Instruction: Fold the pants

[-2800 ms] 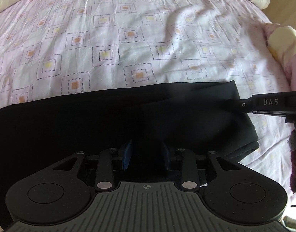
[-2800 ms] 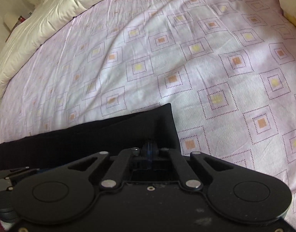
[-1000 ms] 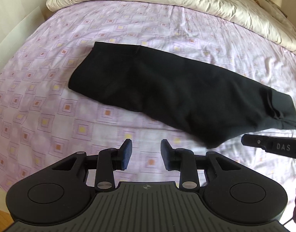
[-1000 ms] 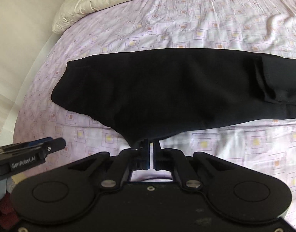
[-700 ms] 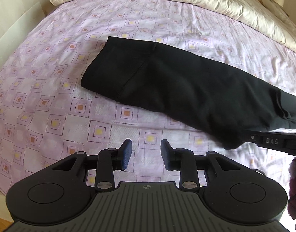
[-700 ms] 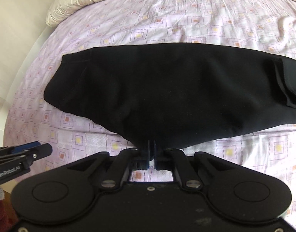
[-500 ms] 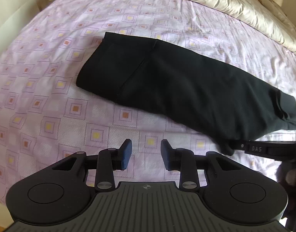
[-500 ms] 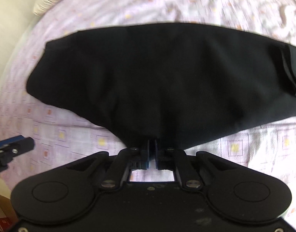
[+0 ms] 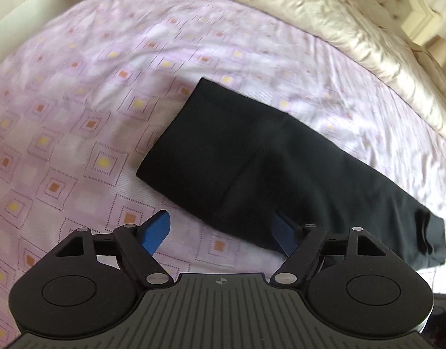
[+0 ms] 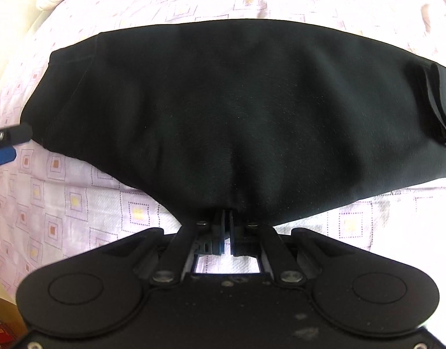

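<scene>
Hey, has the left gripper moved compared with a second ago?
Yes. The left gripper has closed in on the pants: their near edge now lies between its opening jaws, where only sheet showed before.

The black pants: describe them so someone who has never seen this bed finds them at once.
On the bed's lilac sheet printed with small squares, below the cream duvet, lies one long dark strip. That is the black pants, folded lengthwise, their near edge pinched in the right gripper. They are the only plain black thing on the patterned sheet.
</scene>
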Demonstrator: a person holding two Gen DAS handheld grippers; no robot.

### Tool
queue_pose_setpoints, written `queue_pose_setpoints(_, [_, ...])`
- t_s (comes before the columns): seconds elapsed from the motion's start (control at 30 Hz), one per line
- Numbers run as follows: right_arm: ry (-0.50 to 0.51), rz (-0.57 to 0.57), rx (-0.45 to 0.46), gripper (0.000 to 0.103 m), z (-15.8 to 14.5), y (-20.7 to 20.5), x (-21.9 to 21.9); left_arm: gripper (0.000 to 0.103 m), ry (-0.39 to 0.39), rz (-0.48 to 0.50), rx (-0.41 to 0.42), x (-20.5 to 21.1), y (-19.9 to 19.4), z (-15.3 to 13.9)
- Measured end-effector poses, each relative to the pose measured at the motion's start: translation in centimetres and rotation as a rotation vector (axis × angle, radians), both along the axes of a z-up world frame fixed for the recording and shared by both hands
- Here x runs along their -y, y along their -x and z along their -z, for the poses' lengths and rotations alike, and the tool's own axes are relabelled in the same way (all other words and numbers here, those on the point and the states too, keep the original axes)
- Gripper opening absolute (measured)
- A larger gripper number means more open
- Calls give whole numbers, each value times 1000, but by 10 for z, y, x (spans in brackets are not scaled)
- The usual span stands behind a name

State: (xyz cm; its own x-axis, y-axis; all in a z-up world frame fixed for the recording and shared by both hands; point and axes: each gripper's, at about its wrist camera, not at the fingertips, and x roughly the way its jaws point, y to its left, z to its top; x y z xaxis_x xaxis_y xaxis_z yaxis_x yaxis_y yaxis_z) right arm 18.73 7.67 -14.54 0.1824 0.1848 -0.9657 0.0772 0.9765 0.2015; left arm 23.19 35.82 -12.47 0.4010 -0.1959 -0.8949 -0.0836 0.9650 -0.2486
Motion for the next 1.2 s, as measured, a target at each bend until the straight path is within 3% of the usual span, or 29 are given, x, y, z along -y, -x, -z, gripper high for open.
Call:
queue_pose_setpoints(0.13, [-18,4,-17,4,3,-7,-3,76,56,-39,-57,-12,-15,22])
queue_pose_setpoints(0.27, [-25,8,-27,4,7,-8,-2,78,86,-60,-46,-13,-29,32])
queue_pose_setpoints(0.37, [-26,11,-30,4,6,-10,1,102,137,-70,-60,-11,-40,40])
queue_pose_setpoints(0.5, [-30,20,-37,4,4,-11,4,102,135,-100,-41,-6,-45,41])
queue_pose_setpoints(0.77, [-43,42,-48,4,5,-13,11,101,256,-124,97,-19,-33,29])
queue_pose_setpoints(0.87, [-47,45,-53,4,4,-14,14,98,211,-107,11,-16,-34,44])
queue_pose_setpoints(1.0, [-54,51,-59,4,5,-17,17,98,199,-109,39,-13,-29,45])
queue_pose_setpoints(1.2, [-62,61,-62,4,8,-18,23,98,334,-193,36,-12,-47,48])
